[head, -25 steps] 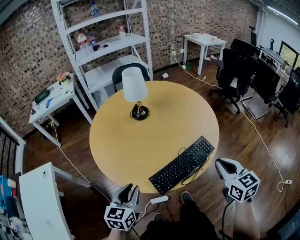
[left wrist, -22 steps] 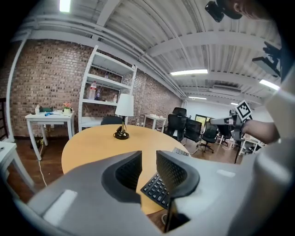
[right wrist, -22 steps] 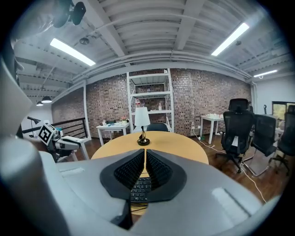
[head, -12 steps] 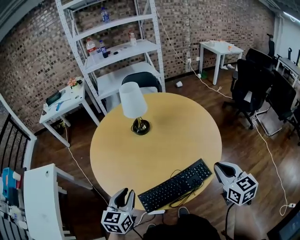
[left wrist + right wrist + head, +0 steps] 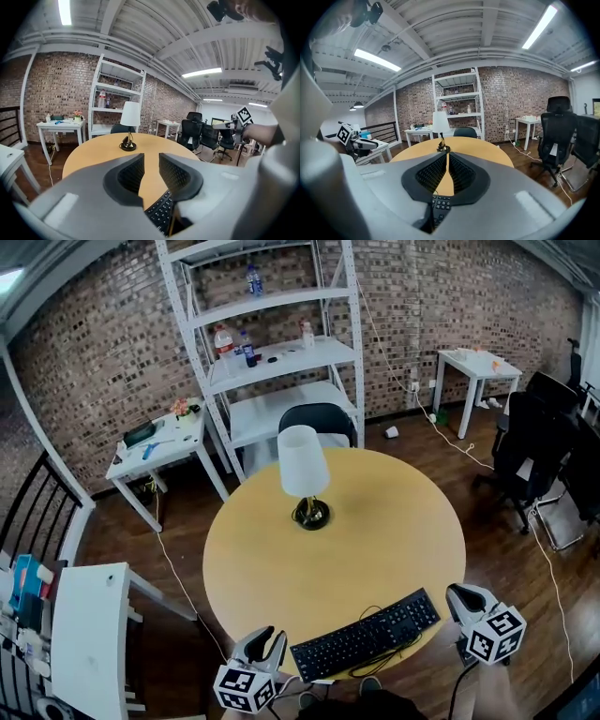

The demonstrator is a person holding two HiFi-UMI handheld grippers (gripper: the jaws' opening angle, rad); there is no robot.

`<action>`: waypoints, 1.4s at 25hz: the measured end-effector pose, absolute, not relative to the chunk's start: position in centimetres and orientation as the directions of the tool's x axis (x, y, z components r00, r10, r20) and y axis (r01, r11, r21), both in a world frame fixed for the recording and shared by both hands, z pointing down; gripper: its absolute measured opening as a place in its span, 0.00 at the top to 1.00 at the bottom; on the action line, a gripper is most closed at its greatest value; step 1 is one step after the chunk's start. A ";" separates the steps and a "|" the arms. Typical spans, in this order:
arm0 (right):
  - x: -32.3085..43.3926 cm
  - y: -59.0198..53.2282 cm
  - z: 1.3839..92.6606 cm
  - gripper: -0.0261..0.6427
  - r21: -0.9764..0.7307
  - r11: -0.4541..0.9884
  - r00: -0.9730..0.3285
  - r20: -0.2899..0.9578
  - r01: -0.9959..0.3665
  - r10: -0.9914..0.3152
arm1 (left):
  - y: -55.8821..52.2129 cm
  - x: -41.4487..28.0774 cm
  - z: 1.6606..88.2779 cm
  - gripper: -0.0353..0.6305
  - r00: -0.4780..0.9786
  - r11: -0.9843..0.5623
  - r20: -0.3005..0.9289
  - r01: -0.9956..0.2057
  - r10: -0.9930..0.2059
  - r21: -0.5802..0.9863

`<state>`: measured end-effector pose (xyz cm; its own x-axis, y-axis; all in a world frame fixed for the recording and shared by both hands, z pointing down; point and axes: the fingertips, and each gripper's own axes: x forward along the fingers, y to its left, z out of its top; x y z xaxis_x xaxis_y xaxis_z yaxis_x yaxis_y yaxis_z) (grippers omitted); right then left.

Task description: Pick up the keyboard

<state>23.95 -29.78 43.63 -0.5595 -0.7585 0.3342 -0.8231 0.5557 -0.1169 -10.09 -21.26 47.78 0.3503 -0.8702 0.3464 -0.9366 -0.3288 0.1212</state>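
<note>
Both grippers nearer the keyboard

Indoor scene under even, fairly bright light. Ceiling tube lights appear as blown-out white strips in both gripper views. From the head view, the round table is evenly lit, with only a soft shadow around the foot of the lamp; the dark wooden floor carries a pale sheen. Wide-angle distortion bows the shelf and the brick wall, and the gripper views have black corners. The grey bodies of the left gripper and right gripper, close to the lens, are soft; the room beyond is sharp.
</note>
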 end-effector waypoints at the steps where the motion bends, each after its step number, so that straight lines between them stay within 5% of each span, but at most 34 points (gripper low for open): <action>1: 23.6 -30.0 43.9 0.93 -0.120 0.559 -0.563 0.336 -0.820 -0.755 | -21.3 -10.7 47.9 0.83 0.351 -0.328 0.353 -0.936 -0.867 0.126; 4: 23.1 -30.7 44.7 0.92 -0.122 0.567 -0.568 0.362 -0.815 -0.739 | -21.5 -11.9 48.7 0.82 0.332 -0.298 0.376 -0.943 -0.865 0.147; 7: 23.5 -31.1 46.3 0.88 -0.125 0.573 -0.570 0.399 -0.810 -0.718 | -21.5 -12.1 50.4 0.68 0.303 -0.277 0.418 -0.953 -0.856 0.124; 35: 27.9 -35.8 68.0 0.58 -0.282 0.547 -0.551 0.719 -0.788 -0.423 | -22.2 -10.0 69.0 0.63 0.337 -0.079 0.696 -0.923 -0.634 0.375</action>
<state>27.88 -35.77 67.97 -0.5509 -0.4230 0.7194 -0.7883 0.5468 -0.2821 -10.04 -22.20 69.01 0.3374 -0.6336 0.6962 -0.9235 -0.0793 0.3753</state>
